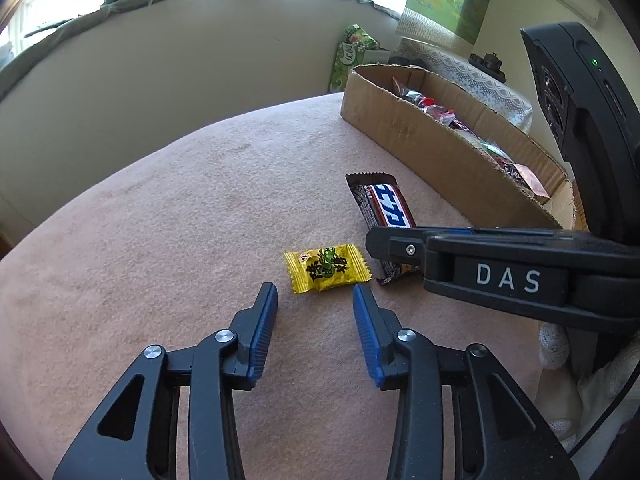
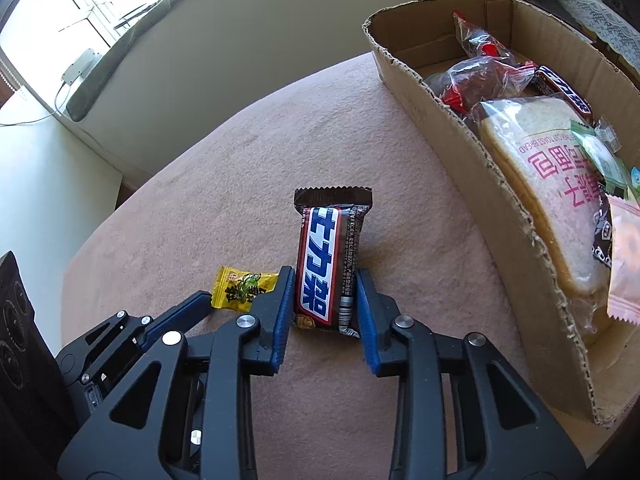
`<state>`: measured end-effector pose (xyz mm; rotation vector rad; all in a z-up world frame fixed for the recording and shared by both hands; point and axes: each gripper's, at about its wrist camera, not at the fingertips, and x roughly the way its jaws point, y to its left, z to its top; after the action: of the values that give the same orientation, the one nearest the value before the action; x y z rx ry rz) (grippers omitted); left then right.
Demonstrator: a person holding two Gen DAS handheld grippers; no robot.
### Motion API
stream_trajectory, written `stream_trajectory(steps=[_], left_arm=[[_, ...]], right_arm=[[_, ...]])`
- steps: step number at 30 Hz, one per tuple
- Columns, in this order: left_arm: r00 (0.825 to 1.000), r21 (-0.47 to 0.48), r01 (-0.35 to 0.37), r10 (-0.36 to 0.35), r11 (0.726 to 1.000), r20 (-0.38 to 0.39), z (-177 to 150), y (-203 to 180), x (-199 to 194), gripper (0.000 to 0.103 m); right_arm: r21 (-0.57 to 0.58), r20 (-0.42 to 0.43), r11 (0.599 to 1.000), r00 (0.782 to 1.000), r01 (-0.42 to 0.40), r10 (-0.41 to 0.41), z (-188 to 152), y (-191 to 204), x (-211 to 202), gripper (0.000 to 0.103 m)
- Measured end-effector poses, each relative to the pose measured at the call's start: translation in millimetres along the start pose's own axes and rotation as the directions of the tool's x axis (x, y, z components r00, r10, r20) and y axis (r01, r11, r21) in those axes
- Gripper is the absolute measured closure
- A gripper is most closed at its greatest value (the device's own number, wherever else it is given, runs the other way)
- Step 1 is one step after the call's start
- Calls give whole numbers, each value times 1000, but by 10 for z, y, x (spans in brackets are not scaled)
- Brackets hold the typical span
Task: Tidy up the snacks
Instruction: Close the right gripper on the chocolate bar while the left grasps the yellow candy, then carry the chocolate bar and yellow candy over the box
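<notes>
A brown chocolate bar (image 2: pixel 326 260) with a blue and white label lies on the pink cloth; it also shows in the left wrist view (image 1: pixel 384 208). My right gripper (image 2: pixel 325 280) has its blue pads against both sides of the bar's near end. A small yellow candy (image 1: pixel 326 268) lies just left of the bar; it also shows in the right wrist view (image 2: pixel 244 288). My left gripper (image 1: pixel 314 294) is open and empty just short of the candy. The right gripper (image 1: pixel 400 246) reaches in from the right in the left wrist view.
A cardboard box (image 2: pixel 460 120) at the right holds packaged bread (image 2: pixel 548 184), wrapped cakes and other snacks; it also shows in the left wrist view (image 1: pixel 420 136). A green packet (image 1: pixel 352 56) stands behind it. A wall and a windowsill with a plant lie beyond the pink table (image 1: pixel 180 220).
</notes>
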<state>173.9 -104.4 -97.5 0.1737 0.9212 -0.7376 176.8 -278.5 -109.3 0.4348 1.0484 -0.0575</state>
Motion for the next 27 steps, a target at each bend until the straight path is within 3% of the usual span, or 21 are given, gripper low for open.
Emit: stream_trajectory(steps=[3,14,16,21,27], left_arm=[[1000,6,-15,15,1000,-5,11,-29,2,53],[995,95,-92,95,991,-28,171,-226,261,52],[995,100,-98,101,990,-23,177,-238,283,55],[994,112,-108,109,988,-9,148,-253,256,72],[992,95,-128,129,987,-5,124,-247,221,76]], right_arm=[[-8,13,1000,1000,-9,9,-78,-37,-67,72],[40,44,998,998,-42,40,-317,-268,-253,72],[45,43,998,998,-51,49,-336,-290,-257,72],[29,46,998,998,-50,49,-360,-316,-270,72],[-11,46,999,998,-40,41,-297,-212,-234,72]])
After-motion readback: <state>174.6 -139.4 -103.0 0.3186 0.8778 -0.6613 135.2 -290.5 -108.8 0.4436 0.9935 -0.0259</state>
